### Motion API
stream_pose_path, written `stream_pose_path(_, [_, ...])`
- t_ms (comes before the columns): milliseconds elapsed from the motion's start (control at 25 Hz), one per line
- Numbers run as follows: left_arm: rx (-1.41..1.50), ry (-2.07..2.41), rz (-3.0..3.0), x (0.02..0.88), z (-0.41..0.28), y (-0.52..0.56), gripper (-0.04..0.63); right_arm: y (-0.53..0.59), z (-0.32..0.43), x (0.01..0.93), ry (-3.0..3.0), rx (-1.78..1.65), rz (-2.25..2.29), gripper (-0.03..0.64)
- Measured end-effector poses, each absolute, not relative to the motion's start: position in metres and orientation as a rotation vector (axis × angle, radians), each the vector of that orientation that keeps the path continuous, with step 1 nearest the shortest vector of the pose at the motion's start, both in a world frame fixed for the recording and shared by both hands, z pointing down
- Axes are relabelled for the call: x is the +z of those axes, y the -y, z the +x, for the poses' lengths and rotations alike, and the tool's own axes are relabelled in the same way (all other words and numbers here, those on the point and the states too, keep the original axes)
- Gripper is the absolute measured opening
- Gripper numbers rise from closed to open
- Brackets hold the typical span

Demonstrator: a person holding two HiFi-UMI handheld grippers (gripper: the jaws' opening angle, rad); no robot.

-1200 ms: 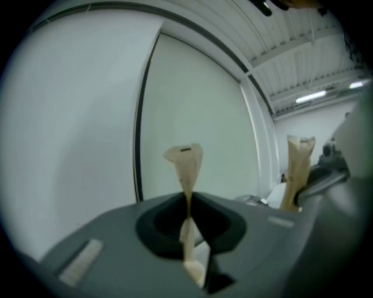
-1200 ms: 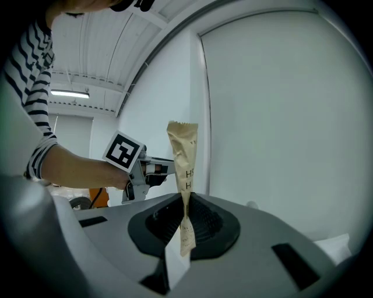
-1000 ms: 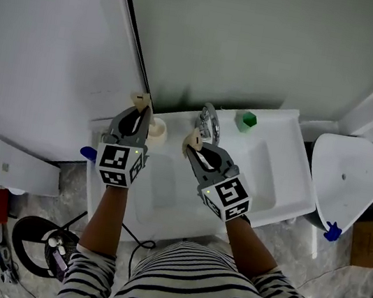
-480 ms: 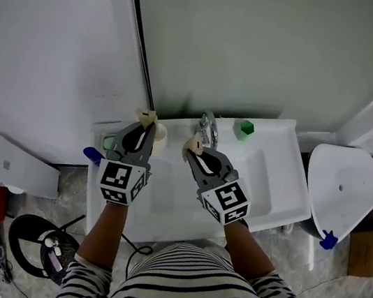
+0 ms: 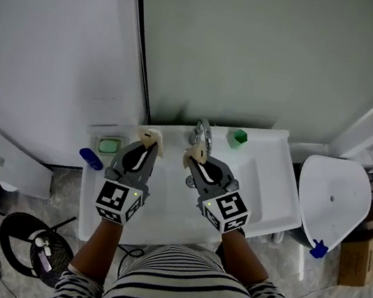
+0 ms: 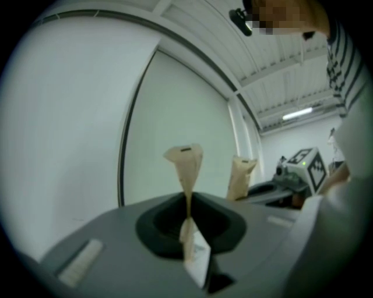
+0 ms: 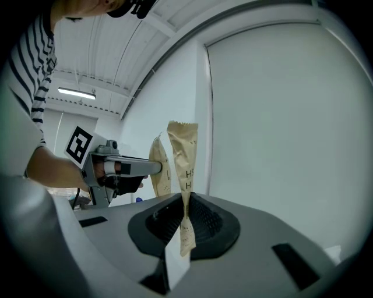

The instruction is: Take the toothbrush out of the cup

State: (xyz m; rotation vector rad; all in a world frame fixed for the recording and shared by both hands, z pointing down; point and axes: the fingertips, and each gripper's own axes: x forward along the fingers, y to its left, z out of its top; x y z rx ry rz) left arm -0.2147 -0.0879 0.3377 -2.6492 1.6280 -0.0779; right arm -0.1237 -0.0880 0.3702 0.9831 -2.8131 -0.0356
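A small green cup [image 5: 239, 137] stands on the back rim of the white sink [image 5: 268, 187], right of the tap [image 5: 201, 134]. I cannot make out a toothbrush in any view. My left gripper [image 5: 149, 136] hovers over the sink's back left part, its tan-taped tips pressed together on nothing; a pale round thing [image 5: 159, 149] shows partly beside them. My right gripper [image 5: 195, 155] hangs just in front of the tap, also shut and empty. Both gripper views face the bare wall: left gripper [image 6: 185, 160], right gripper [image 7: 182, 139].
A green soap dish [image 5: 109, 144] and a blue object [image 5: 91, 158] lie at the sink's left end. A white toilet [image 5: 330, 197] stands to the right. Cables and clutter cover the floor at lower left. A wall rises close behind the sink.
The left gripper has moved right along the sink, closer to the tap and the right gripper. The right gripper has hardly shifted. Both stayed shut.
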Motion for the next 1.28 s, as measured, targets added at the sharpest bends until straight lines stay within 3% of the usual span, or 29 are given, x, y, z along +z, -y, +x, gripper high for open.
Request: stream_pose_path(1280, [0.08, -1.601, -2.745, 0.371, -0.22, 0.037, 0.031, 0.057, -0.118, 0.384, 2.803, -0.032, 0.903, 0.028])
